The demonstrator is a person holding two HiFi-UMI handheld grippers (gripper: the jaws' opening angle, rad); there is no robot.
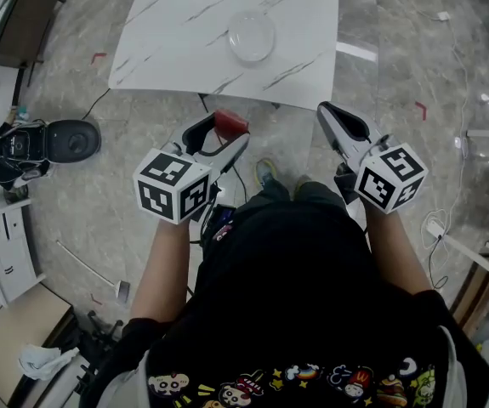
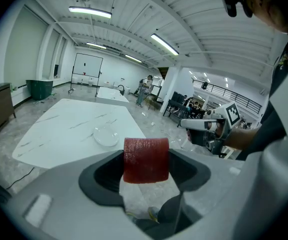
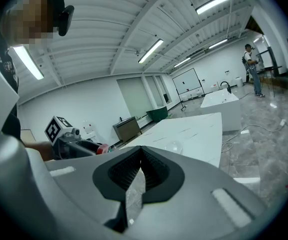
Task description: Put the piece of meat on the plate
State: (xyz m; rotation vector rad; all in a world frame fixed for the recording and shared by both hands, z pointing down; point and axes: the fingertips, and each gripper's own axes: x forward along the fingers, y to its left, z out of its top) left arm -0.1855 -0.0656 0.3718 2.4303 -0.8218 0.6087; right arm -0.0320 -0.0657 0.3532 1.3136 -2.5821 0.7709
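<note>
A red slab of meat (image 2: 146, 160) is clamped between the jaws of my left gripper (image 1: 224, 132), which is shut on it; in the head view the meat (image 1: 230, 123) sticks out at the tip, short of the table's near edge. A clear glass plate (image 1: 252, 36) lies on the white marble table (image 1: 184, 24), and it shows again as the plate (image 2: 106, 136) beyond the meat. My right gripper (image 1: 339, 119) is held off the table's near right corner, jaws closed together with nothing between them. From the right gripper view the plate (image 3: 174, 146) looks small on the table.
Grey stone floor surrounds the table. A black round appliance (image 1: 67, 139) and white cabinets (image 1: 6, 240) stand at the left. Cables (image 1: 453, 185) run along the floor at the right. The person's shoes (image 1: 266, 175) are just under the table edge.
</note>
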